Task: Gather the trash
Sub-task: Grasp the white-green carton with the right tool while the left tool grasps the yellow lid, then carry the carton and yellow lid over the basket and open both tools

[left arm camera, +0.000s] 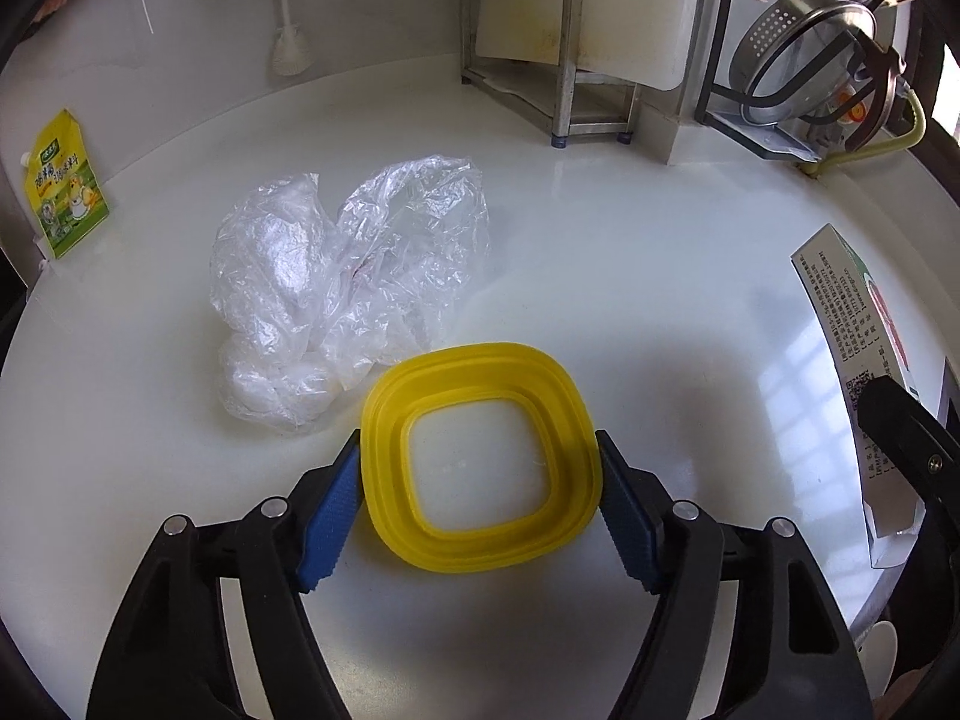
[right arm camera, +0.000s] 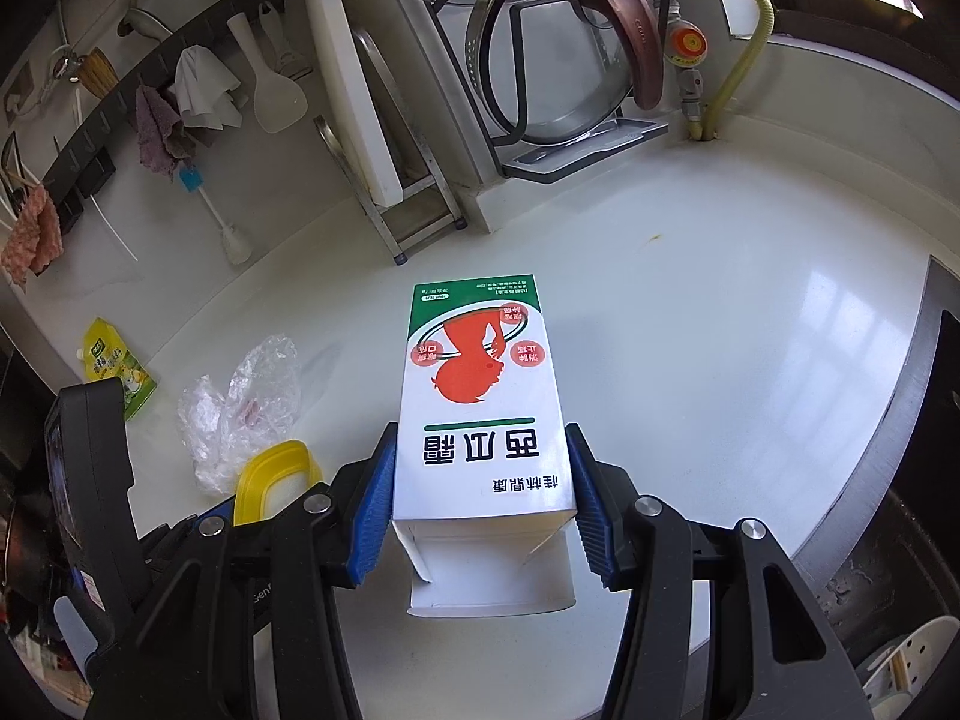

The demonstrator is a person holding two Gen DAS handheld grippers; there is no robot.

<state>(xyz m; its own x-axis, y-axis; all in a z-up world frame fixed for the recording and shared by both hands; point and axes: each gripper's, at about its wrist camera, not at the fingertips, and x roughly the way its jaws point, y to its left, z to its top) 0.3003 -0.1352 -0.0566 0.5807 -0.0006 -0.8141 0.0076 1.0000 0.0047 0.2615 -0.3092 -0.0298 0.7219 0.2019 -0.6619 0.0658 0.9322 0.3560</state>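
Right tongs (right arm camera: pixel 480 498) clamped the white carton (right arm camera: pixel 480 414) by its sides, lifted over the table (right arm camera: pixel 720 324). Left tongs (left arm camera: pixel 480 504) gripped the yellow lid ring (left arm camera: pixel 480 456), with the crumpled plastic bag (left arm camera: pixel 342 282) lying just beyond, far left.

Counted on the white countertop (left arm camera: pixel 600 228): four loose items and two grippers.

One yellow square lid (left arm camera: pixel 480 456) sits at 6 o'clock in the left wrist view, one crumpled clear plastic bag (left arm camera: pixel 342 282) at 10 o'clock, one yellow-green spouted pouch (left arm camera: pixel 65 186) at 9 o'clock, and one white printed carton (right arm camera: pixel 480 408) at centre in the right wrist view. One blue-and-white brush (left arm camera: pixel 287 30) stands at 11 o'clock, one steel rack (left arm camera: pixel 540 60) at 12. Two grippers: one left gripper (left arm camera: pixel 480 510), one right gripper (right arm camera: pixel 480 510), each with two blue pads.
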